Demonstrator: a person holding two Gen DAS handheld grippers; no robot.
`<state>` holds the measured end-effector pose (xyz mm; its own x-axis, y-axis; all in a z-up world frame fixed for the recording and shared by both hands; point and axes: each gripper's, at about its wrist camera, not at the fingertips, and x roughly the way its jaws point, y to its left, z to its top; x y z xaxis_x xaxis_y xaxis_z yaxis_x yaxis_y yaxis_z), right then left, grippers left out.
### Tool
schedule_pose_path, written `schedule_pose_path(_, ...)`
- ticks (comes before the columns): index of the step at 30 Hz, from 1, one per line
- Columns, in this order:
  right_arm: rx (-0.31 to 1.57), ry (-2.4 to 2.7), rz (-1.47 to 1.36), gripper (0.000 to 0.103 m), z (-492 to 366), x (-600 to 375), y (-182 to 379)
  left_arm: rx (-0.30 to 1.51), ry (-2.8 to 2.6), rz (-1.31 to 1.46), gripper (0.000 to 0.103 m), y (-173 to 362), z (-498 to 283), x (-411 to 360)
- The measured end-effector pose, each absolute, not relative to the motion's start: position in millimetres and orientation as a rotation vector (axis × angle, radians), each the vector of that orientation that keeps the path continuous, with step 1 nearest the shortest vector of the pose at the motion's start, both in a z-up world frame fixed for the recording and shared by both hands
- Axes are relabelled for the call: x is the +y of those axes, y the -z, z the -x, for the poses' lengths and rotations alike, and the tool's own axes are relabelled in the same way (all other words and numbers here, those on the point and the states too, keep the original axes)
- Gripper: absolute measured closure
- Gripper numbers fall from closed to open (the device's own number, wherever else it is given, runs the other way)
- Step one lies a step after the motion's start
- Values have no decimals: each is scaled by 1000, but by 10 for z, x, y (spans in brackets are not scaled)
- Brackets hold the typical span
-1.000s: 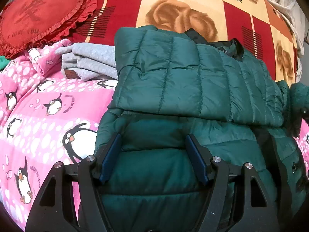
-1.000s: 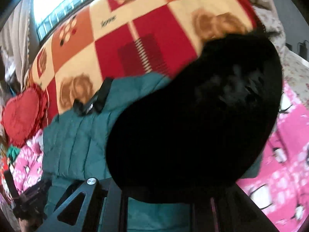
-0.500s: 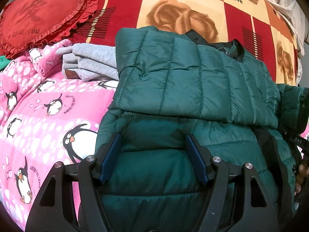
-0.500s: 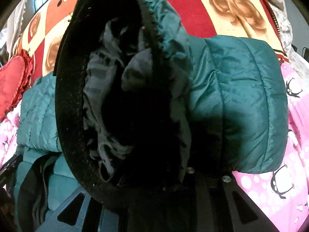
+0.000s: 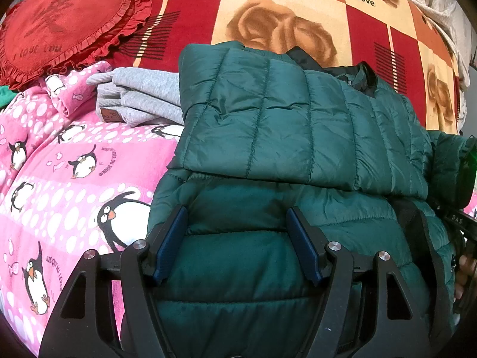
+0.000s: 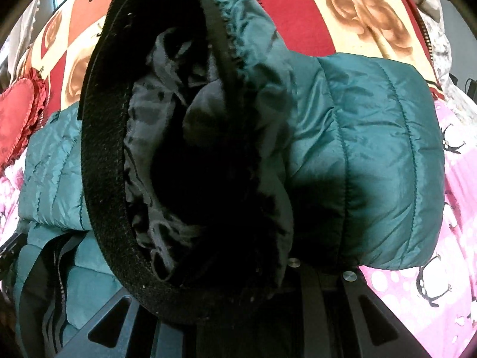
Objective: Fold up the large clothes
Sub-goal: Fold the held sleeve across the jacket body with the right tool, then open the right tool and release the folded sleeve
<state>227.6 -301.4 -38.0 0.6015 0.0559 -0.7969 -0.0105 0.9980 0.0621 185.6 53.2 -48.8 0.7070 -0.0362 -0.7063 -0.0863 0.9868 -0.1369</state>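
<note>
Both wrist views face the green jacket (image 5: 298,125) (right's pressed close, left's farther back).

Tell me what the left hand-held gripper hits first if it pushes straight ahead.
Most likely the green puffer jacket: the open left hand-held gripper already straddles its lower panel, and the folded quilted layer lies directly ahead, though depth is uncertain.

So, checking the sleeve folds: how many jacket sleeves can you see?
2. One sleeve lies folded across the green jacket's chest; the other sleeve is lifted at the right tongs, cuff facing the camera.
</note>
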Motion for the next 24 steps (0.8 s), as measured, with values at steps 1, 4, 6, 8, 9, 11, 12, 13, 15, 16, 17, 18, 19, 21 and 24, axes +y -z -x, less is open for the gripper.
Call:
schedule_pose_path(1,927,-40,-54,84,-2285,-3018,384,786,-28,164,34,488,-1856,532)
schedule_pose_path(4,935,-45,-63,84,-2312,-3019,387,786,-29,162,34,487,-1856,530)
schedule_pose_path(6,943,-45,-61,84,-2338,-3009,378,786,-28,164,34,489,-1853,531)
schedule_pose_path(8,961,-32,-18,84,-2369,-2951,307,786,-28,163,34,491,-1853,521)
schedule_pose_path(9,952,-19,35,84,-2373,-2857,236,786,-28,163,34,493,-1852,521)
schedule_pose_path(11,898,-23,123,84,-2359,-2642,77,786,-30,160,34,495,-1852,510)
schedule_pose_path(12,863,-42,153,84,-2345,-2503,-14,786,-31,158,34,492,-1852,515)
schedule_pose_path(13,845,-62,159,84,-2341,-2397,-73,785,-34,155,34,488,-1853,517)
schedule_pose_path(15,849,-125,124,84,-2415,-2176,-132,784,-38,151,34,482,-1862,525)
schedule_pose_path(16,849,-146,104,84,-2449,-2098,-136,784,-38,151,34,480,-1864,528)
schedule_pose_path(17,851,-178,80,84,-2495,-1990,-135,784,-38,151,34,481,-1863,524)
schedule_pose_path(18,861,-222,56,84,-2548,-1878,-116,784,-38,151,34,481,-1866,526)
schedule_pose_path(19,869,-249,47,84,-2574,-1802,-72,783,-38,152,34,481,-1864,524)
schedule_pose_path(21,878,-290,83,84,-2568,-1512,9,782,-39,153,34,489,-1859,519)
schedule_pose_path(24,881,-306,130,84,-2571,-1249,74,781,-41,157,34,496,-1865,522)
